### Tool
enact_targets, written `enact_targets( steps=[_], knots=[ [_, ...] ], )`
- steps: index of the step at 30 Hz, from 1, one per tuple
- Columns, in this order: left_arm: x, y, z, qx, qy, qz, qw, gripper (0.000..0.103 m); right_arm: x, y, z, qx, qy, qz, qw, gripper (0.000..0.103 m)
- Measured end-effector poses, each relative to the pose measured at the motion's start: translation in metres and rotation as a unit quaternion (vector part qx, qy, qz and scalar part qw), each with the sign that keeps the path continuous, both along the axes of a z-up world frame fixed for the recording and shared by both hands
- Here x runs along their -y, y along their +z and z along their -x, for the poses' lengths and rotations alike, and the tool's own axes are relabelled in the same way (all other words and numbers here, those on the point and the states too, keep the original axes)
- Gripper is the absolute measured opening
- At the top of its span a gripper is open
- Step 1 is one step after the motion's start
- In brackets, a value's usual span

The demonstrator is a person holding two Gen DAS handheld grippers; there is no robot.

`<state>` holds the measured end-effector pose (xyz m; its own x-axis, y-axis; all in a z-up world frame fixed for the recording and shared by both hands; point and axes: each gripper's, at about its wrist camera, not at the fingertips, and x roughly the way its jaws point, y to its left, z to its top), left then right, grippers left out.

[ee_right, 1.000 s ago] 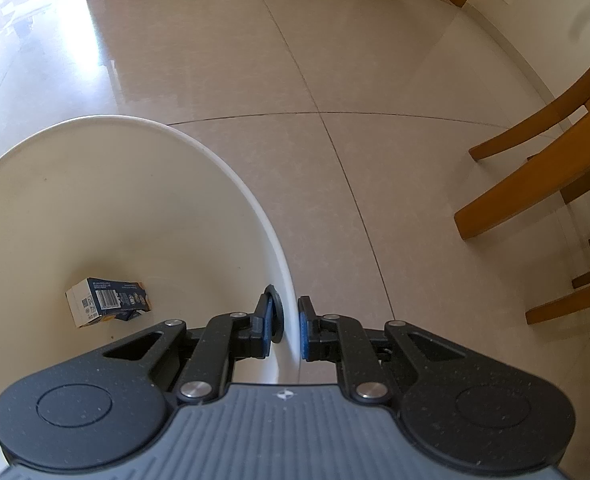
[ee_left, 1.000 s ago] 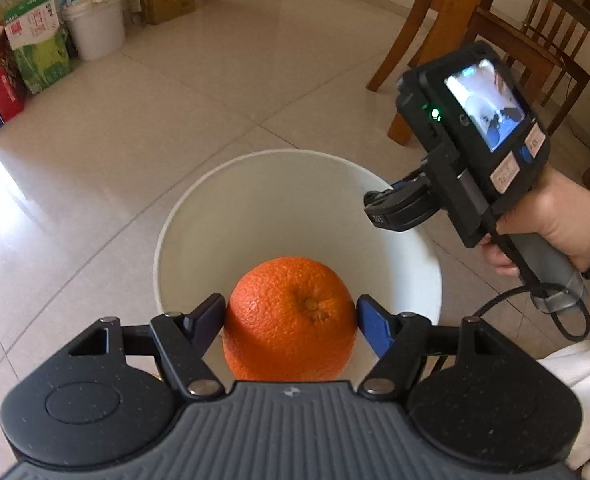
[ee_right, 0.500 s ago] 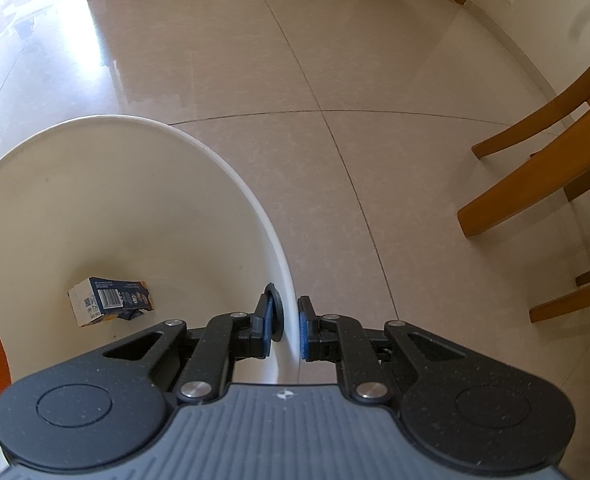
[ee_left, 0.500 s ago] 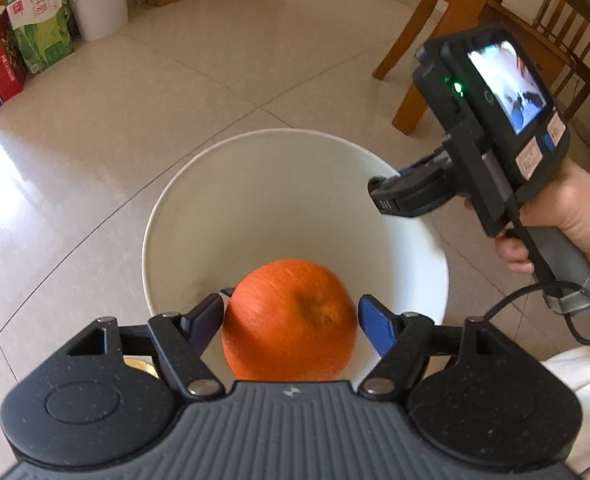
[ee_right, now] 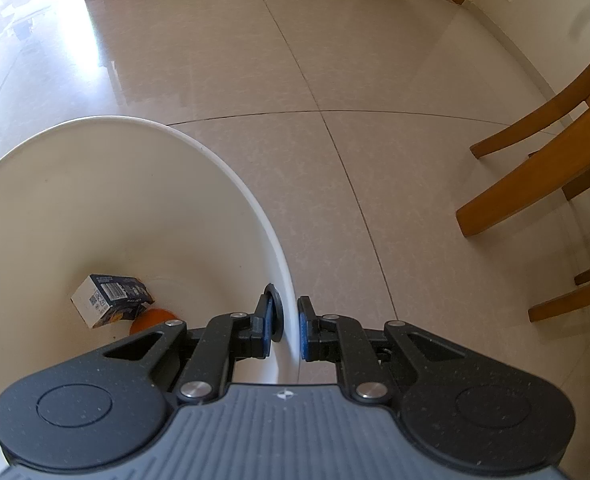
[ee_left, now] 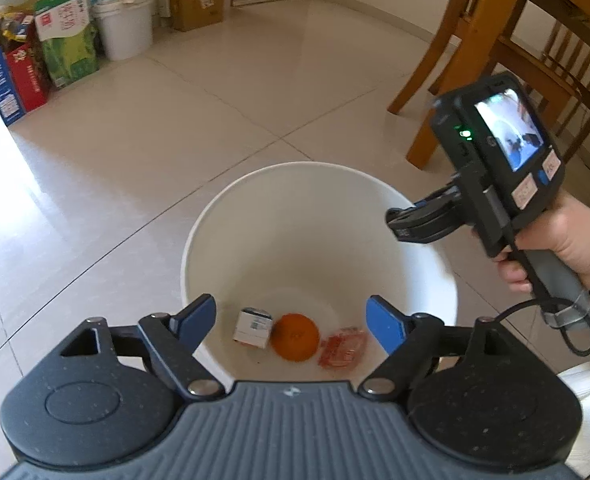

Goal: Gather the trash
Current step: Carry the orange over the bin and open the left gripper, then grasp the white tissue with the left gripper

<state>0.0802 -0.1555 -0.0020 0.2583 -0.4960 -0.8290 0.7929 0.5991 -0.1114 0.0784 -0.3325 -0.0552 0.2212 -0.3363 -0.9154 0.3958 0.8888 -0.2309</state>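
Observation:
A white bucket (ee_left: pixel 279 184) stands on the tiled floor. On its bottom lie an orange (ee_left: pixel 295 337), a small white and blue carton (ee_left: pixel 252 326) and a red wrapper (ee_left: pixel 342 348). My left gripper (ee_left: pixel 291 322) hangs above the bucket's near rim, its jaws opening with nothing between them. My right gripper (ee_right: pixel 286 328) is shut on the bucket's rim (ee_right: pixel 271 236), one pad inside the wall and one outside. In the right wrist view the carton (ee_right: pixel 109 298) and part of the orange (ee_right: pixel 153 318) show at the bottom.
Wooden chair legs (ee_left: pixel 451 60) and a table stand close on the right, also seen as chair legs (ee_right: pixel 535 168) in the right wrist view. Boxes, bags (ee_left: pixel 67 36) and a second white pail (ee_left: pixel 123 30) line the far wall. A person's hand (ee_left: pixel 571 240) holds the right gripper.
The left jaws spread and let the orange go; it fell to the bottom of the bucket beside the carton. The right gripper kept its hold on the rim.

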Motion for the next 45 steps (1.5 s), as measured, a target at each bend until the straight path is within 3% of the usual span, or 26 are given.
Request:
enact_targets(
  steps=[10, 17, 28, 32, 36, 40, 45],
  knots=[
    [-0.041, -0.023, -0.005, -0.003, 0.050, -0.006, 0.9987, 0.084, -0.002, -0.002, 0.002, 0.002, 0.003, 0.005, 1.000, 0.016],
    [-0.072, -0.055, 0.015, 0.000, 0.082, -0.009, 0.9966, 0.086, -0.005, -0.003, 0.003, 0.002, 0.006, 0.010, 1.000, 0.016],
    [-0.108, -0.150, 0.044, -0.032, 0.166, -0.029, 0.9851, 0.086, -0.007, -0.002, 0.002, 0.004, 0.003, 0.013, 1.000, 0.016],
    [-0.111, -0.194, 0.055, -0.014, 0.193, -0.049, 0.9799, 0.086, -0.007, -0.002, 0.002, 0.004, 0.004, 0.014, 1.000, 0.016],
    [-0.117, -0.238, 0.058, -0.020, 0.225, -0.053, 0.9728, 0.071, -0.007, -0.002, 0.002, 0.005, 0.003, 0.014, 1.000, 0.016],
    [-0.121, -0.272, 0.057, -0.018, 0.249, -0.075, 0.9656, 0.066, -0.007, -0.002, 0.002, 0.004, 0.004, 0.016, 1.000, 0.017],
    [-0.126, -0.290, 0.052, -0.034, 0.271, -0.072, 0.9594, 0.064, -0.007, -0.002, 0.001, 0.004, 0.005, 0.016, 1.000, 0.017]
  ],
)
